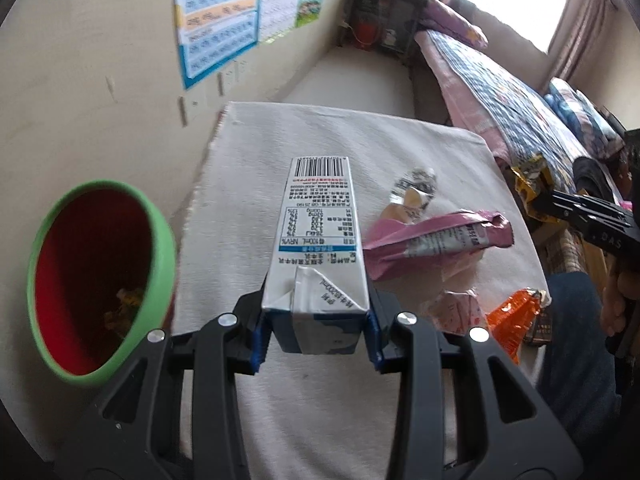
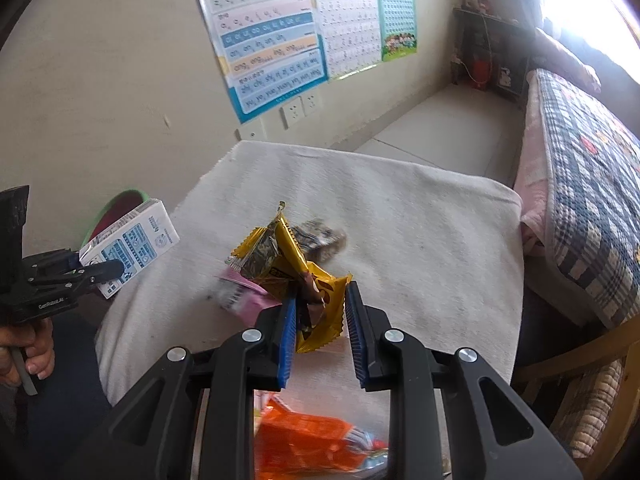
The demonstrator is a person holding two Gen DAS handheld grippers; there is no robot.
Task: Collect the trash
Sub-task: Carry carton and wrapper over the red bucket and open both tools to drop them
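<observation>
red-lined bin point(image 1: 96, 276) with yellow wrappers point(image 1: 124, 304)

Milk carton point(image 1: 316, 248) in my left gripper point(image 1: 316, 332), bin point(image 1: 100, 276) to its left; wrappers point(image 1: 436, 236) on table point(image 1: 320, 140) to its right.

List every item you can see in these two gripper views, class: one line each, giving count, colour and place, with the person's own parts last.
milk carton: 1, white and blue, held off the table in the left gripper
bin: 1, green rim, red inside, left of the table
yellow wrapper: 1, yellow and brown, between the right gripper's fingers
pink wrapper: 1, pink, on the table right of the carton
orange wrapper: 1, orange, table's near right edge
table cloth: 1, off-white, covers the table
posters: several, blue, white and green, on the wall
bed: 1, checked quilt, far right
left gripper: 1, black, blue pads, clamping the carton
right gripper: 1, black, blue pads
</observation>
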